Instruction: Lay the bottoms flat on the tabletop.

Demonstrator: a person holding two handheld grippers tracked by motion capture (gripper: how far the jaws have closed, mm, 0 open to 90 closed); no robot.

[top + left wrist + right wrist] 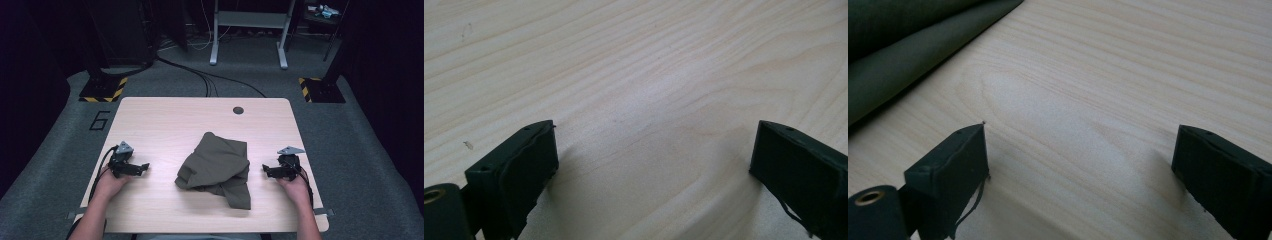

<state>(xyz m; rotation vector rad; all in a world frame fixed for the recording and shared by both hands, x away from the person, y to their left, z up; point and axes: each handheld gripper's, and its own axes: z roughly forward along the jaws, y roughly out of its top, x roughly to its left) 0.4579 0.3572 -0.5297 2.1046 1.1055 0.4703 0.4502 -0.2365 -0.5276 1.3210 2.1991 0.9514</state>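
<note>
At the near edge of the light wooden table (150, 120) the left tongs (142, 167) and right tongs (267, 171) rest with jaws apart and empty, flanking the crumpled olive-green garment (217, 165) lying mid-table, beyond which sits a dark round grommet (238, 110).

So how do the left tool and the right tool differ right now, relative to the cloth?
The left tool lies farther from the olive cloth than the right tool. The left tool's own view has bare wooden table ahead; the right tool's view catches the cloth's edge at upper left. Both are open, hold nothing, and point inward at the cloth.
</note>
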